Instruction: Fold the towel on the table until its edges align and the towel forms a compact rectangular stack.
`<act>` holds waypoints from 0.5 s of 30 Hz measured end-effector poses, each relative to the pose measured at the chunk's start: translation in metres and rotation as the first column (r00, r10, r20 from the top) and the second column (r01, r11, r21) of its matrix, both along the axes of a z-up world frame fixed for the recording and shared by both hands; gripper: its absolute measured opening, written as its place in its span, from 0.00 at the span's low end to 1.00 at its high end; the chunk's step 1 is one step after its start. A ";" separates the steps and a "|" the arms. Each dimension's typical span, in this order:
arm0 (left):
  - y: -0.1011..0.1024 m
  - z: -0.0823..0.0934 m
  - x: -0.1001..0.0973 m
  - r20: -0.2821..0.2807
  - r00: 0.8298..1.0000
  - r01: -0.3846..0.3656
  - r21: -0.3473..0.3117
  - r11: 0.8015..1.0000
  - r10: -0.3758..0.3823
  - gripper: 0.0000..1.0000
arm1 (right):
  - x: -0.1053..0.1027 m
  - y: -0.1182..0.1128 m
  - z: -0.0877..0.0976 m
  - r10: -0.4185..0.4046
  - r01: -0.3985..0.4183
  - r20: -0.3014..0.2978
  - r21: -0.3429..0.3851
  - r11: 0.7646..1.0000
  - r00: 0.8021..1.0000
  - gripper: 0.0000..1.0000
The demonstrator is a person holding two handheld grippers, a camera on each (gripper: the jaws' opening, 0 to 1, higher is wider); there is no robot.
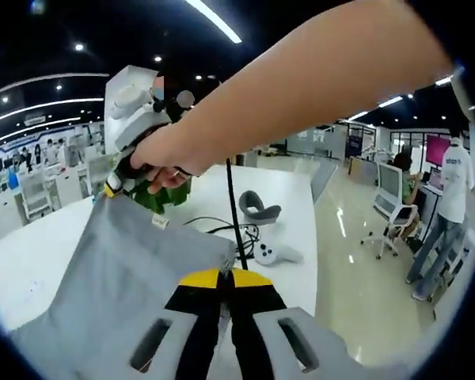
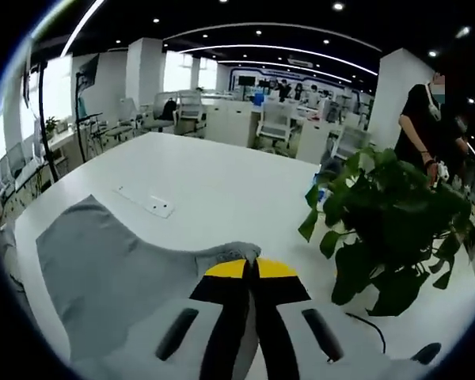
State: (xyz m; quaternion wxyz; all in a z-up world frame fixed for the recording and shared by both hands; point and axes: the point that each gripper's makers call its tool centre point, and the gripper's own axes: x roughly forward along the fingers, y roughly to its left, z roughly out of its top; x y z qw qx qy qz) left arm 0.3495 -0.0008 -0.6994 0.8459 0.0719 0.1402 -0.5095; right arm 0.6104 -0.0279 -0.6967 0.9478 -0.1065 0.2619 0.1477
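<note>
Step in hand — mid-fold, both corners lifted. The plain grey cloth towel (image 2: 111, 273) lies partly on the white bench (image 2: 222, 190) and partly in the air. In the right gripper view the right tool (image 2: 249, 273) has its yellow-tipped jaws closed together, a bunched edge of the towel pinched between them; the rest of the cloth drapes down to the bench at the near-left of that view, one flat panel still spread out.

In the left gripper view the left tool (image 1: 226, 281) is likewise clenched on an edge of the same towel (image 1: 119, 285), the cloth rising in a slack sheet toward the far corner, which the right tool (image 1: 115, 184), held in the person's hand (image 1: 162, 158), carries above the bench (image 1: 32, 253).

Judgement: first fold begun, not laid. The next move calls for carrying both held corners together across to the resting edge, keeping the sheet taut enough to land without a wrinkle, then matching the edges before release.

Nearby clutter to avoid: a leafy green potted plant (image 2: 388, 229) just beside the right tool, a black cable (image 1: 233, 214) and a white handheld controller (image 1: 273, 253) past the towel.

Writing — none legible. The small white tag (image 1: 159, 222) on the towel is too blurred to read.
</note>
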 end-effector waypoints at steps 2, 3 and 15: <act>-0.001 0.007 -0.001 0.009 1.000 0.002 -0.010 1.000 -0.002 0.03 | 0.000 -0.001 0.008 -0.006 0.006 0.009 -0.004 1.000 1.000 0.00; -0.001 0.012 -0.001 0.016 1.000 0.002 -0.018 1.000 -0.001 0.03 | 0.000 -0.002 0.012 -0.009 0.009 0.013 -0.006 1.000 1.000 0.00; 0.019 0.054 0.002 0.042 0.999 -0.030 -0.116 0.993 0.035 0.03 | 0.010 0.027 0.059 0.007 -0.005 0.052 -0.038 0.999 0.999 0.00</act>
